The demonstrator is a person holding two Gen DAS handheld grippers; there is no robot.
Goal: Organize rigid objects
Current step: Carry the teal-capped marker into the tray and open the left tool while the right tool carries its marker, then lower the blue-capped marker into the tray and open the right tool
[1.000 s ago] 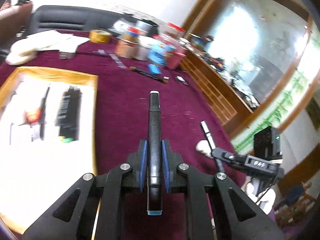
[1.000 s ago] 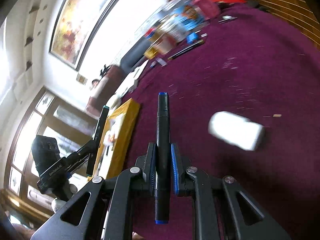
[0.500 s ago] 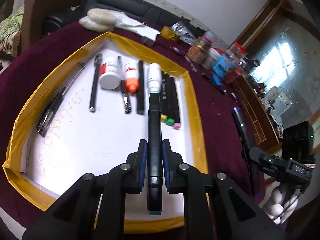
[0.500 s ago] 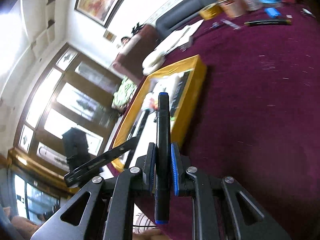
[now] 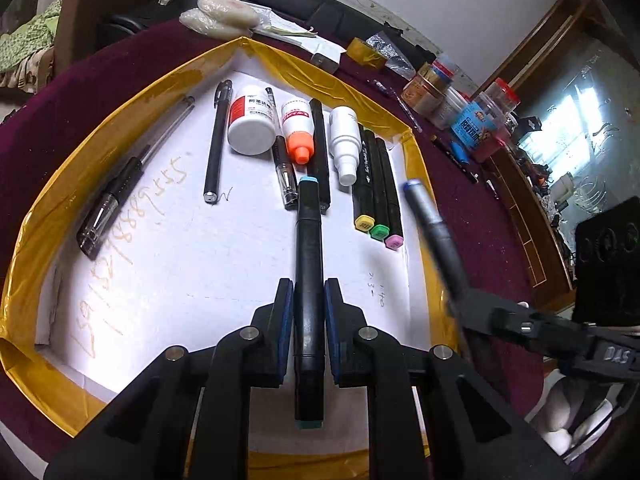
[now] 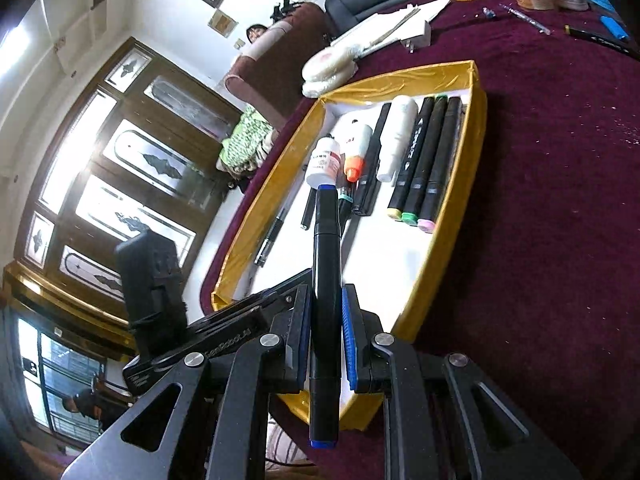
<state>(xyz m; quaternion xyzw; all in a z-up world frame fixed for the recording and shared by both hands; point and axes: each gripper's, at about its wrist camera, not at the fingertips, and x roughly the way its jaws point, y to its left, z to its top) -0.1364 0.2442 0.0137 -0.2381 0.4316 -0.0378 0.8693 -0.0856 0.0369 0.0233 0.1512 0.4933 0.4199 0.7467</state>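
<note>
Between left fingers [image 5: 285,332] (clamped): teal-capped marker [image 5: 309,280].

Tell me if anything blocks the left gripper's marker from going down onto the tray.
Nothing visible does. The left gripper holds the teal-capped marker above bare white tray floor. The nearest items, a black marker and the three-marker row, lie farther ahead.
</note>
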